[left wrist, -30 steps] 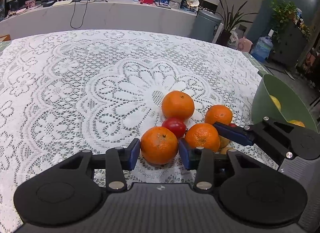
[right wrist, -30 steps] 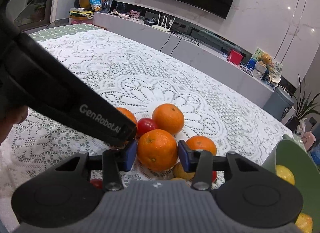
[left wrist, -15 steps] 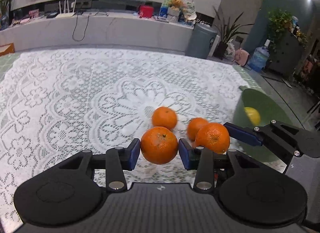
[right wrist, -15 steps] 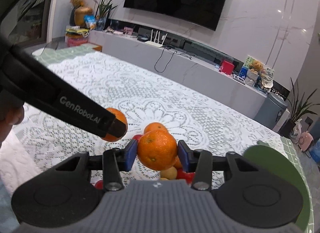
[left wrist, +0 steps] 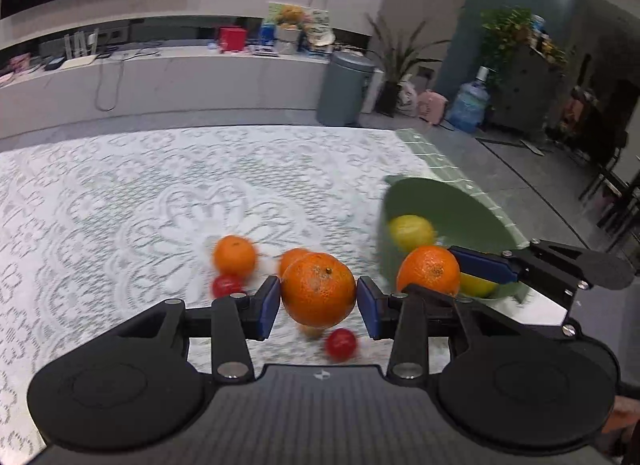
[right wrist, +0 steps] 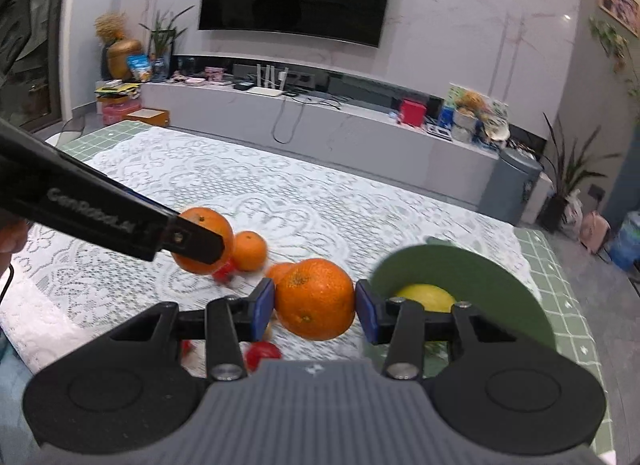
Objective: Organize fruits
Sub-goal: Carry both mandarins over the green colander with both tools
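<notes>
Left wrist view: both claws, left claw (left wrist: 318,307) and right claw (right wrist: 315,310), are each gripping an orange; green bowl (left wrist: 472,209) is holding lemons, several oranges (left wrist: 234,256) and tomatoes (left wrist: 340,344) are waiting on the tabletop (left wrist: 120,193)

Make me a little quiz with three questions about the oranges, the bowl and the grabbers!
1. Where is the green bowl?
A. On the floor
B. On the table near its right edge
C. On the TV shelf

2. What colour is the fruit in the bowl?
A. Yellow
B. Purple
C. Blue

3. What is the left gripper doing?
A. Hanging open and empty
B. Holding a spoon
C. Holding an orange

Answers:
1 B: the bowl sits on the lace cloth by the table's right edge.
2 A: the round fruit inside is yellow.
3 C: both blue pads press on the orange, up off the cloth. The right gripper holds its own orange the same way.
</notes>
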`<state>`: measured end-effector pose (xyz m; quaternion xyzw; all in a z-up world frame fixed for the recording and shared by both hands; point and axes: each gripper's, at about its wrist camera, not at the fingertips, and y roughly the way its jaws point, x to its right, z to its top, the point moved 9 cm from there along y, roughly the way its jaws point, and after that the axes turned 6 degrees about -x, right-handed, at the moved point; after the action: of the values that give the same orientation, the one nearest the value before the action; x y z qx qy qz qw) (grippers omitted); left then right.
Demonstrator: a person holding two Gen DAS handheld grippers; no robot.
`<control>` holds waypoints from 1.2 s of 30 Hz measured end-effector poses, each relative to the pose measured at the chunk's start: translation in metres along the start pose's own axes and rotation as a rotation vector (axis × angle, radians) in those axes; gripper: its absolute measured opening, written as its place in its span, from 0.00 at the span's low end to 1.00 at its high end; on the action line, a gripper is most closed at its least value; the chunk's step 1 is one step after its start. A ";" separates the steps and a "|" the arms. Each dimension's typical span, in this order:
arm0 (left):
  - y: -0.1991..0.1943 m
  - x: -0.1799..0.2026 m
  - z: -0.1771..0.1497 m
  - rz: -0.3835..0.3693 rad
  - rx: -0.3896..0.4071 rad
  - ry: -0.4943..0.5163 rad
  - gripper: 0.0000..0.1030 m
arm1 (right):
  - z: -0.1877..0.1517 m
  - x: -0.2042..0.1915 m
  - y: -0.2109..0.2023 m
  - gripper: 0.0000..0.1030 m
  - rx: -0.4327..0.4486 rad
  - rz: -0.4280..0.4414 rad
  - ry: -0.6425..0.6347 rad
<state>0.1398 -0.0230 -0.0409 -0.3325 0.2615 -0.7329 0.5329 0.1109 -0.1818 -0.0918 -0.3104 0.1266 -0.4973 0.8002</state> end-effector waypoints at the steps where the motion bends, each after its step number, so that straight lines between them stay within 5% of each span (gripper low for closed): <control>1: 0.001 0.007 0.002 -0.010 -0.002 0.012 0.46 | 0.001 0.006 -0.002 0.40 -0.004 -0.003 0.007; 19: 0.056 0.099 0.029 -0.210 -0.106 0.134 0.46 | -0.014 0.090 0.001 0.40 -0.185 -0.018 0.059; 36: 0.112 0.117 0.029 -0.221 -0.260 0.231 0.46 | -0.029 0.119 0.038 0.40 -0.339 0.039 0.071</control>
<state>0.2051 -0.1692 -0.0809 -0.3391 0.3753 -0.7800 0.3684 0.1796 -0.2847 -0.1253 -0.4208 0.2428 -0.4637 0.7409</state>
